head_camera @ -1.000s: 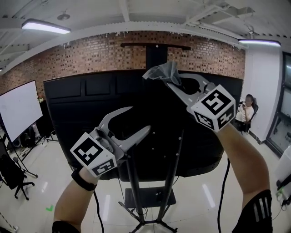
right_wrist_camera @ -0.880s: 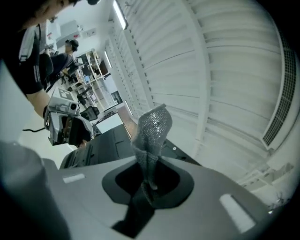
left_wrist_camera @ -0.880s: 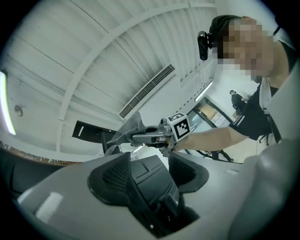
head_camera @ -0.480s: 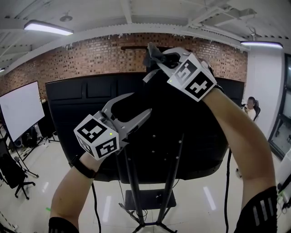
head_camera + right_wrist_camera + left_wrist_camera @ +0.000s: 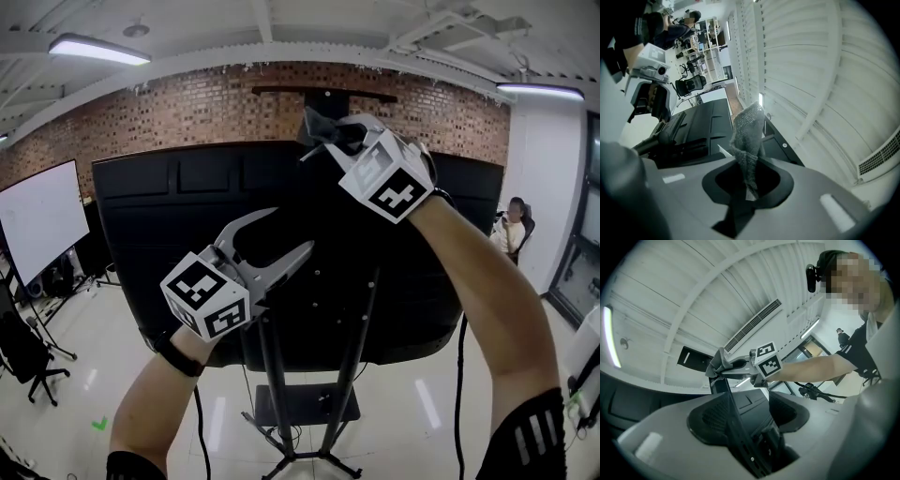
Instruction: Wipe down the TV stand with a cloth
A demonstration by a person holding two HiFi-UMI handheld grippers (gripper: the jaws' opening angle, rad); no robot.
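In the head view, we are raising the right gripper (image 5: 324,129) at 12 o'clock. It is clenching a grey cloth (image 5: 312,120) at the top of the black post (image 5: 323,97) of the TV stand (image 5: 272,375), just above the upper edge of the TV (image 5: 169,220). We cannot tell whether the cloth is pressing on the post. The left gripper (image 5: 292,232) is hovering lower, toward 8 o'clock, in front of the TV's dark back. Its jaws are spread and gripping nothing. A brick wall (image 5: 187,112) is running behind the TV, a whiteboard (image 5: 37,220) is standing at 9 o'clock, and a seated person (image 5: 511,225) is showing at 3 o'clock.

In the left gripper view, we are looking up along the left gripper (image 5: 750,420), whose jaws are standing wide apart. A thin dark upright of the stand is running between them toward 11 o'clock. We cannot tell whether either jaw is touching it. Just above centre, the right gripper (image 5: 723,367) is pinching the cloth (image 5: 712,369) at the post's top.

In the right gripper view, the right gripper (image 5: 747,180) is squeezing the cloth (image 5: 749,124), which is standing up out of the closed jaws toward 12 o'clock. The TV's black back (image 5: 701,124) is lying toward 9 o'clock, with an office chair (image 5: 693,84) beyond it toward 10 o'clock.
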